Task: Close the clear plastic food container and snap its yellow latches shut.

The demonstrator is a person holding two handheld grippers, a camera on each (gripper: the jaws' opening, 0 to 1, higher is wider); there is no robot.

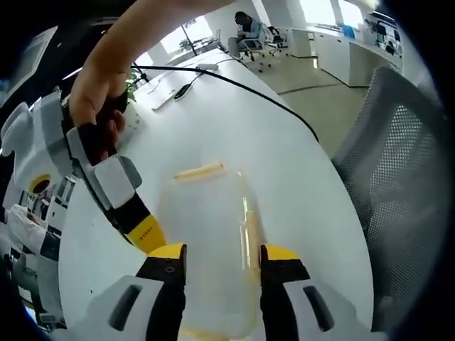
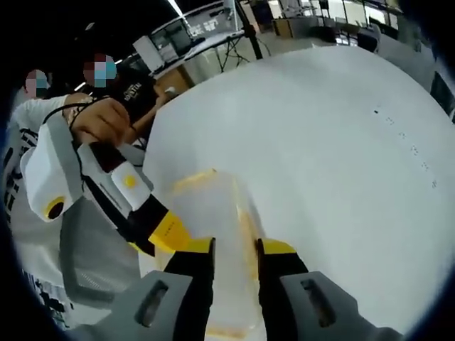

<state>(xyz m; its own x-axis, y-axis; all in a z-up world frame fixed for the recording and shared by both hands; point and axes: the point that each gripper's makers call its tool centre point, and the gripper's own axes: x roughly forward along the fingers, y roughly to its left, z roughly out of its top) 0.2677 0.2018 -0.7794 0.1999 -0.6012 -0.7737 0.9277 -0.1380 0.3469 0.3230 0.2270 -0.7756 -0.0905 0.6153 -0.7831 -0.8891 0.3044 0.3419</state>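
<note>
The clear plastic food container [image 1: 213, 227] lies on the white table [image 1: 298, 163] with its lid on. One yellow latch [image 1: 200, 170] sits at its far end and another [image 1: 249, 227] runs along its right side. My left gripper [image 1: 224, 254] is open, its jaws apart above the container's near half. My right gripper [image 1: 146, 231], held by a hand, touches the container's left wall. In the right gripper view, my right gripper [image 2: 234, 249] has its jaws narrowly set on the container [image 2: 213, 206] beside a side latch [image 2: 245, 227]. The left gripper [image 2: 167, 231] comes in from the left.
A mesh office chair [image 1: 398, 163] stands past the table's right edge. A black cable [image 1: 242, 85] and small items lie at the far end of the table. A person [image 2: 43, 142] stands to the left, and bare tabletop [image 2: 334, 142] stretches to the right.
</note>
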